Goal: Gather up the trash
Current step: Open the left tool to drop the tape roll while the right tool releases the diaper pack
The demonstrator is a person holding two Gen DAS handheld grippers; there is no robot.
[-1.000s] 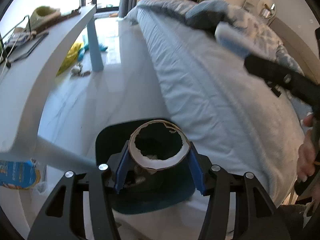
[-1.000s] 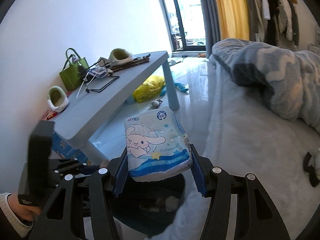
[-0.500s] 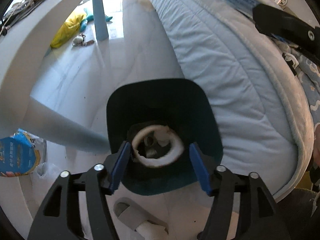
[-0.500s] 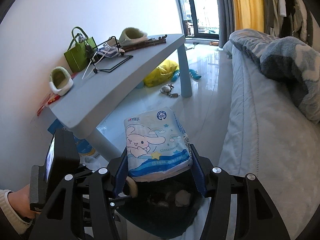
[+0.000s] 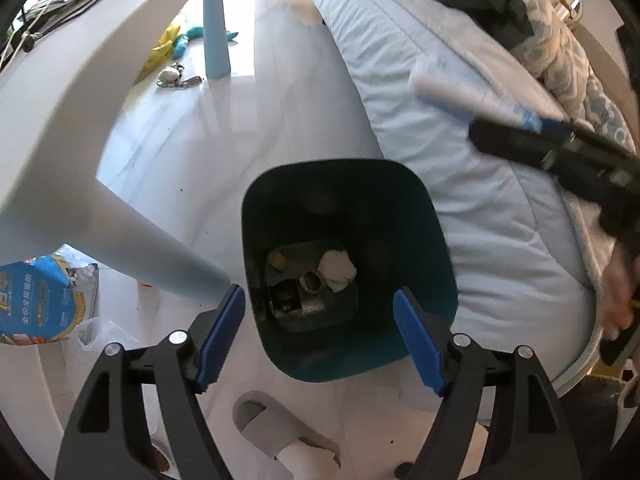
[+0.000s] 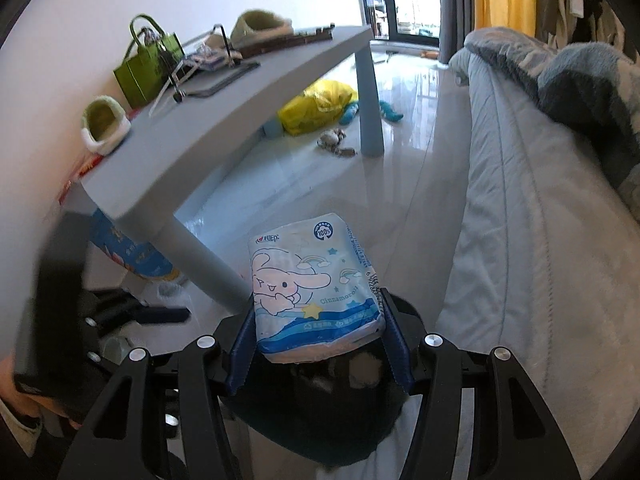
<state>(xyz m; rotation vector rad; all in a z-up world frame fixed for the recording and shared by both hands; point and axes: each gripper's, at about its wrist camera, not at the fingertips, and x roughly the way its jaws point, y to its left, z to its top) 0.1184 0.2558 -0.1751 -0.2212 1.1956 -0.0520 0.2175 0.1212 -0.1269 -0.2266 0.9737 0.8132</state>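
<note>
Right now your left gripper (image 5: 318,336) has its fingers wide with nothing between them, poised above the bin (image 5: 436,236). Your right gripper (image 6: 318,344) has its fingers clamped on the tissue pack (image 6: 312,288), low on its near end, so most of the pack sticks out forward. The bin (image 6: 320,436) sits mostly hidden under the right fingers, on the floor between the bench leg (image 6: 200,260) and the bed (image 6: 520,240).

Likely step: drop the pack in.
- Centre the pack's far end over the opening, not just the fingers. From the left view the pack (image 5: 472,92) looks off to the bed side.
- Tip the nose down before release so it slides in lengthwise.
- Pull your left gripper clear of the mouth first.
- Spread the fingers fully; soft wrap may cling to a pad.

Risk: the pack catches the rim and lands on the bed.
</note>
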